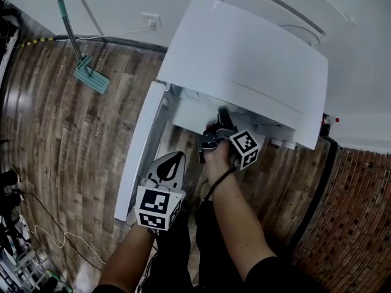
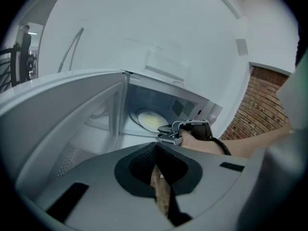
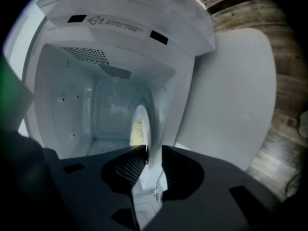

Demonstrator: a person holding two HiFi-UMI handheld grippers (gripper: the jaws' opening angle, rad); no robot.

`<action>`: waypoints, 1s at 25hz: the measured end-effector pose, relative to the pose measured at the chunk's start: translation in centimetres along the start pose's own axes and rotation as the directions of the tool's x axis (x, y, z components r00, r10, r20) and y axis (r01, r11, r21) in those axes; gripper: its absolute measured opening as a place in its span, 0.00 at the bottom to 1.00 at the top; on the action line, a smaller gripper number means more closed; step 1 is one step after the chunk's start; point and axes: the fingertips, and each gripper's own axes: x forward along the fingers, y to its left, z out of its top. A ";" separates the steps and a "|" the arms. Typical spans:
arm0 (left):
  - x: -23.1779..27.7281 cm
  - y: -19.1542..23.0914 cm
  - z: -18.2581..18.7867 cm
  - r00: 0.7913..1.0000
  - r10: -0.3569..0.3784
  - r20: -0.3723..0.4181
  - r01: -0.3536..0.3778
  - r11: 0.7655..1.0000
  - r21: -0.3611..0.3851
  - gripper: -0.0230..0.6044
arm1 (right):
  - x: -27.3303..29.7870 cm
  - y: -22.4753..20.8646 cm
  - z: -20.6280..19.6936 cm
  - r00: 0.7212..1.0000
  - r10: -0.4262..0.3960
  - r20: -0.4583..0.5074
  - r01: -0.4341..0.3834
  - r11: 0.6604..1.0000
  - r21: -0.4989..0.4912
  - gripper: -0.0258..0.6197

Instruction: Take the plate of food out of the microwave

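The white microwave stands with its door swung open to the left. Inside lies a white plate with yellowish food on it. My right gripper reaches into the cavity, and in the right gripper view the plate shows edge-on with its near rim pinched between the two pads of that gripper. The left gripper view shows the same right gripper at the plate's near edge. My left gripper hangs back in front of the door, jaws together with nothing in them.
A green mop leans on the wall at the back left, near a wall socket. Wood-plank floor lies below, with cables at the far left. A brick wall is at the right.
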 end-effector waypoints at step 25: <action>-2.2 -3.7 3.0 0.996 0.033 0.088 -0.029 0.998 -0.048 0.03 | -18.2 3.6 0.9 0.953 0.199 -0.228 -0.210 0.977 -0.026 0.08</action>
